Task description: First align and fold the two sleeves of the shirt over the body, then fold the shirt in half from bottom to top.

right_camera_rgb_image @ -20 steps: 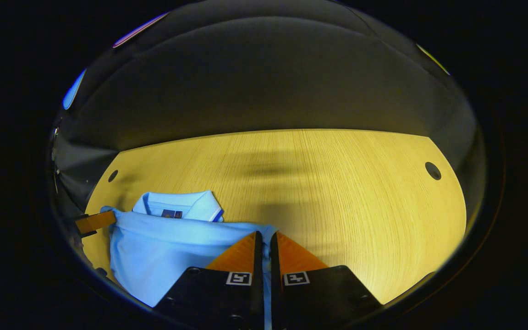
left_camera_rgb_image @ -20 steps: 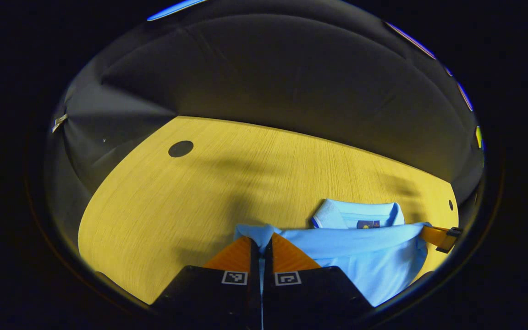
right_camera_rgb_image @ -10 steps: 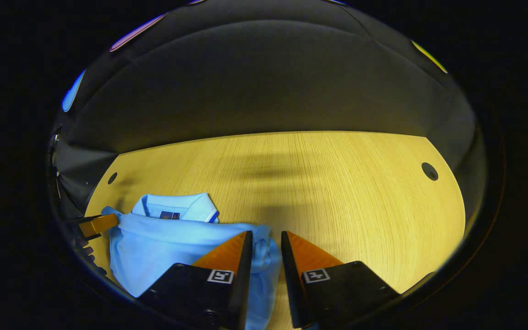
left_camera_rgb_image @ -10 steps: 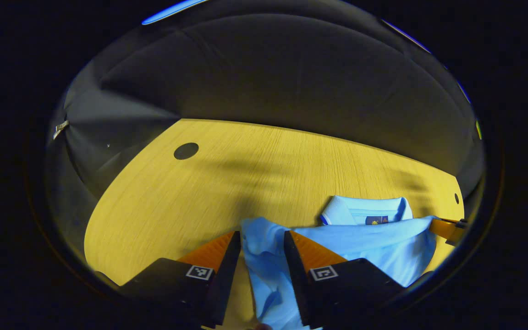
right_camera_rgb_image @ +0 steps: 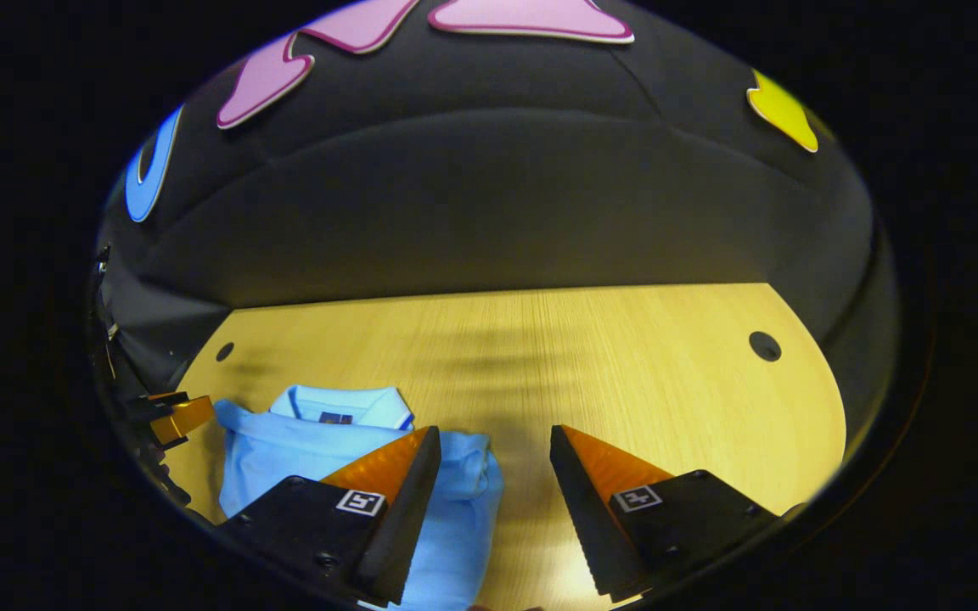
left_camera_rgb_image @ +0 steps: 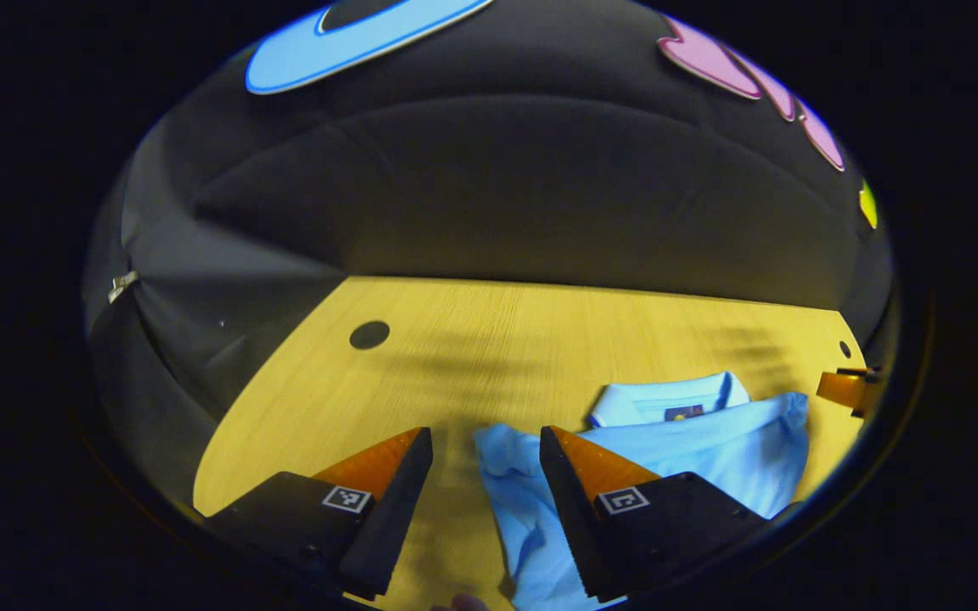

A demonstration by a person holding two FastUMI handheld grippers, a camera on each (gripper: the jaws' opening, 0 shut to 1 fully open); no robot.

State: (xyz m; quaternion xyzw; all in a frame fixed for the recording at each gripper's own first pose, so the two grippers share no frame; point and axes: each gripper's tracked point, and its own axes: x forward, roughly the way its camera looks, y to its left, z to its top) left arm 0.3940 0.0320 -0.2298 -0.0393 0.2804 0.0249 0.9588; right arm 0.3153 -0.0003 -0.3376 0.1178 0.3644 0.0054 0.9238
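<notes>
My left gripper (left_camera_rgb_image: 482,441) is wide open and holds nothing; a corner of the light blue polo shirt (left_camera_rgb_image: 710,445) lies between its fingers on the wooden table (left_camera_rgb_image: 353,399). My right gripper (right_camera_rgb_image: 493,441) is also wide open and empty, just beside the folded shirt (right_camera_rgb_image: 302,450). Farther off, the collar (right_camera_rgb_image: 345,406) lies uncovered above the fold.

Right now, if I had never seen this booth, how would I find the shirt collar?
Start at the yellow wooden table, then find the light blue shirt lying folded on it near the front edge. The collar pokes out at the shirt's far edge, toward the wall; a small dark label inside and a dark stripe at its tip set it apart.
</notes>
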